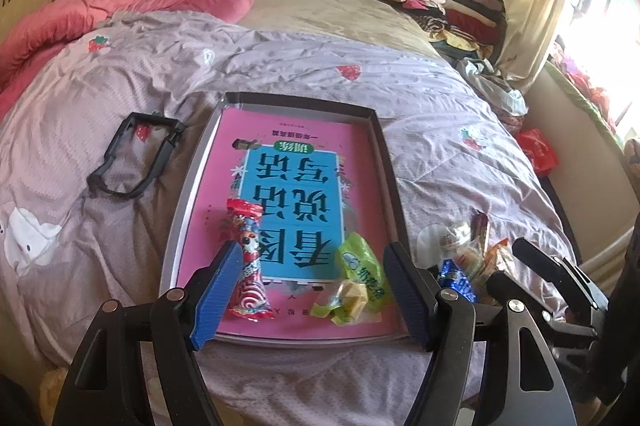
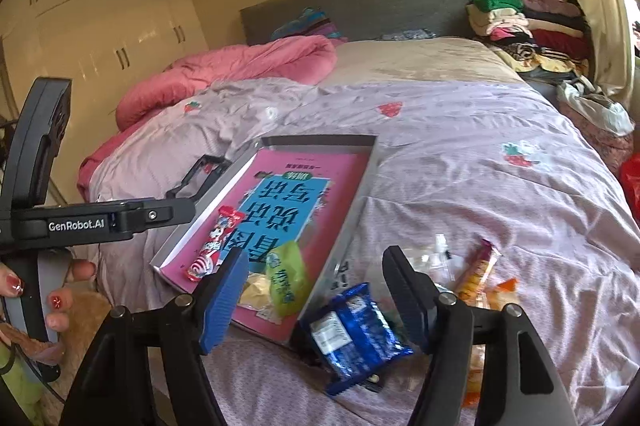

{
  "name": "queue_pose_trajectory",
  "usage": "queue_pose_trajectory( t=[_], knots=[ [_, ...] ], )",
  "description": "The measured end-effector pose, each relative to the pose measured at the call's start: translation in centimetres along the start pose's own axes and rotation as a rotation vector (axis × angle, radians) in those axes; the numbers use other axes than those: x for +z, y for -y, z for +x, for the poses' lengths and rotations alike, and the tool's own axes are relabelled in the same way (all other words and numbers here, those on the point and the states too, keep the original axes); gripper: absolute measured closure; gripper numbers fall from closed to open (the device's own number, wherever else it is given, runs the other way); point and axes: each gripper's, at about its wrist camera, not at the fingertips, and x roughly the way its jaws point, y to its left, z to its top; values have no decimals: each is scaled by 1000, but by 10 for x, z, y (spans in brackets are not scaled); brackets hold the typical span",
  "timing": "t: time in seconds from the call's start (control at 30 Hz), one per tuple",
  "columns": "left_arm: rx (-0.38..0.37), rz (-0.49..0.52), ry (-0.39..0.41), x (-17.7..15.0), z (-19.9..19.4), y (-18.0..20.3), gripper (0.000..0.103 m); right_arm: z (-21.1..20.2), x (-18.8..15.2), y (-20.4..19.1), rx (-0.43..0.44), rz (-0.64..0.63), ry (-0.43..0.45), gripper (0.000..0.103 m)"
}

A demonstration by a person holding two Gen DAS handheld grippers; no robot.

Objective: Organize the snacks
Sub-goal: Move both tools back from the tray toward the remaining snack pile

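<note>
- Our right gripper is wide open above the blue snack packet, which lies on the bedsheet just beside the tray.
- We judge the packet light, crinkly and slippery; we should pinch across its middle.
- Our left gripper is also wide open, holding nothing, over the tray's near end.

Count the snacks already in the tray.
3: a red lollipop packet at its left side, a green packet at the near right, and a yellow candy against it. More may hide underneath.
</note>
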Motion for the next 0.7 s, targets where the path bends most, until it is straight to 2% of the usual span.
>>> queue_pose_trajectory(
  t=[0.37,0.7],
  knots=[
    [-37,64,-1,-4,-6,29,28,-33,-5,38,-80,90,39,31],
    [-76,146,-34,-14,0,59,28,-52,-11,81,-163,204,49,30]
  ],
)
